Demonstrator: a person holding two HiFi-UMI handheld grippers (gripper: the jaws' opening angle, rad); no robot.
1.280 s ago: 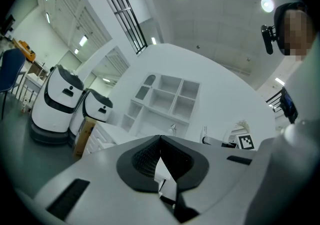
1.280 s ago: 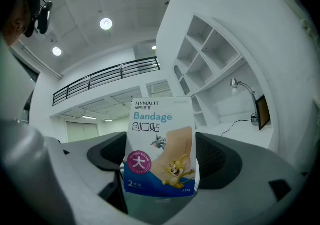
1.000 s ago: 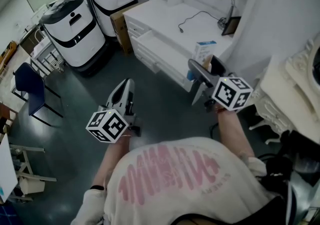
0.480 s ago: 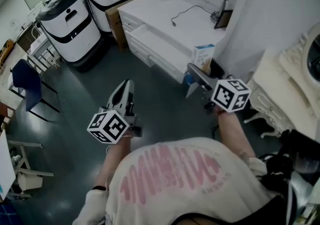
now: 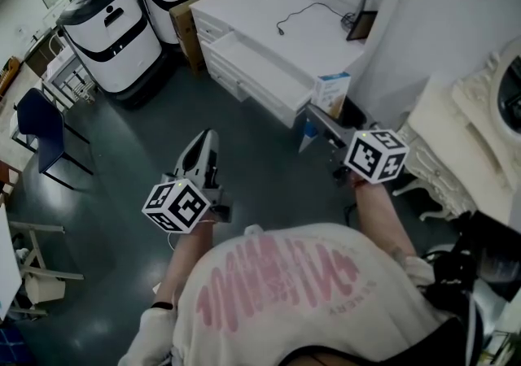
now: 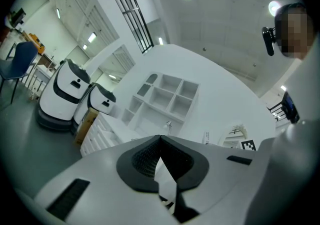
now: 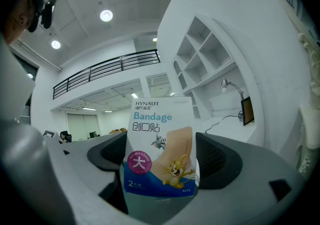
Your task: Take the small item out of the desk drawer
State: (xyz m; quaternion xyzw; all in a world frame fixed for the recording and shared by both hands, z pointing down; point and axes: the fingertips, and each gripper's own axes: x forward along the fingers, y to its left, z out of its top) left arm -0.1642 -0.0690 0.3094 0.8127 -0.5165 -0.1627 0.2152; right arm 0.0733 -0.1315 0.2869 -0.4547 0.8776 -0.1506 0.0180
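Right gripper view: your right gripper [image 5: 319,119] clamps the bandage box [image 7: 160,144]; hold firm, carry clear. Left gripper [image 5: 208,138] closed, apparently empty.

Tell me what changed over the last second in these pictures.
Only the view shifted: the white desk slid slightly up and left in the head view. The right gripper stayed shut on the blue-and-white bandage box; the left gripper stayed shut and empty.

White T-shirt [image 5: 277,291] with pink striped print, dark wristband [image 5: 159,305], pale grey left gripper [image 5: 210,133] and right gripper [image 5: 314,113] — black-and-white marker cubes [image 5: 177,206]
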